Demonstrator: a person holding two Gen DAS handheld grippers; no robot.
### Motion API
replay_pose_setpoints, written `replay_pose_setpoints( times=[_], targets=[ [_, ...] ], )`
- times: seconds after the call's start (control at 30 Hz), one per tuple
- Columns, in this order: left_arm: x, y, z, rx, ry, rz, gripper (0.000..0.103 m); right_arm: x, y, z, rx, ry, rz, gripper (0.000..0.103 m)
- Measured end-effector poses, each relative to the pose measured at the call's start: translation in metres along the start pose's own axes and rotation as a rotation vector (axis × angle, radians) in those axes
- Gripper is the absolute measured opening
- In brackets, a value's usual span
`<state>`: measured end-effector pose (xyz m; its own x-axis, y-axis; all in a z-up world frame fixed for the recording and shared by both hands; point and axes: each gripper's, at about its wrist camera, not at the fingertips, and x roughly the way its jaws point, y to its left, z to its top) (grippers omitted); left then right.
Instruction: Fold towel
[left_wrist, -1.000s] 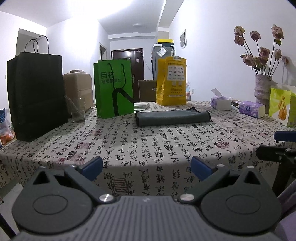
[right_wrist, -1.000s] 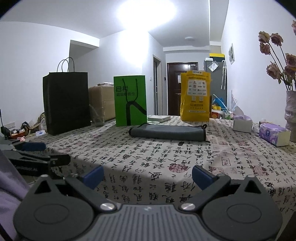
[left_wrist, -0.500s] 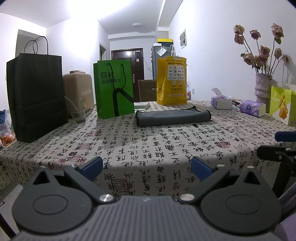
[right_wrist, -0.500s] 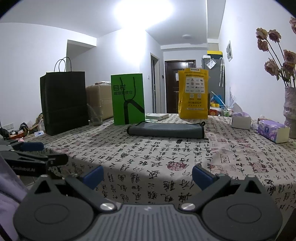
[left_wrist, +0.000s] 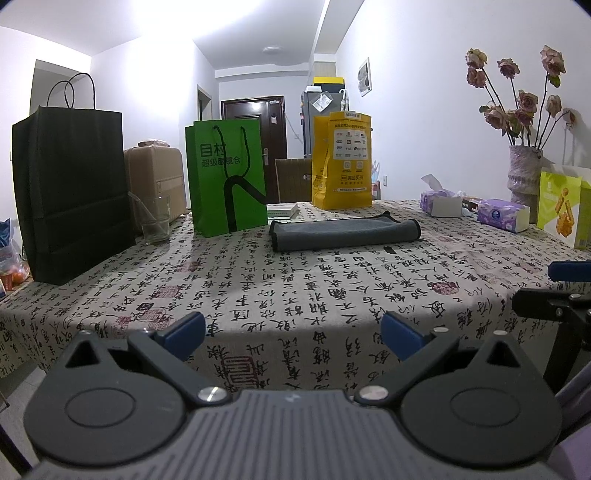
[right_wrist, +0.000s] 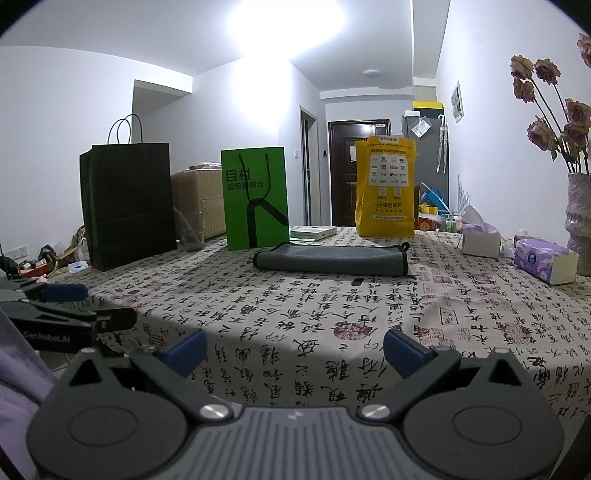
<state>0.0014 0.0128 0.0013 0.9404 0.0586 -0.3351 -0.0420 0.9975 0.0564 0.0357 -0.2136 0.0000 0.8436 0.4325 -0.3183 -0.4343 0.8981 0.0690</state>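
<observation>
Both pairs of fingers spread, holding nothing; I should reach level across the desk (left_wrist: 258, 288) to pinch the towel (left_wrist: 343, 233) by its near corners.

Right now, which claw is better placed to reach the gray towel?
Neither clearly: both the left claw and the right claw are open, short of the towel. It sits slightly right, marginally favoring right.

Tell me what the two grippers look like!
Each gripper, left and right, has black fingers with blue pads, round black discs beside a ribbed grey body, and silver screws. White "GenRobot.AI" lettering marks the left one.
</observation>
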Motion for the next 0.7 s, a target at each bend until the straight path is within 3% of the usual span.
replay_pose_setpoints(
  times=[0.7],
  targets=[
    [0.0000, -0.0005, 0.0001, 0.001, 0.000, 0.001, 0.103, 0.0015, 0.0009, -0.0004, 0.003, 0.001, 0.000, 0.102]
  ],
)
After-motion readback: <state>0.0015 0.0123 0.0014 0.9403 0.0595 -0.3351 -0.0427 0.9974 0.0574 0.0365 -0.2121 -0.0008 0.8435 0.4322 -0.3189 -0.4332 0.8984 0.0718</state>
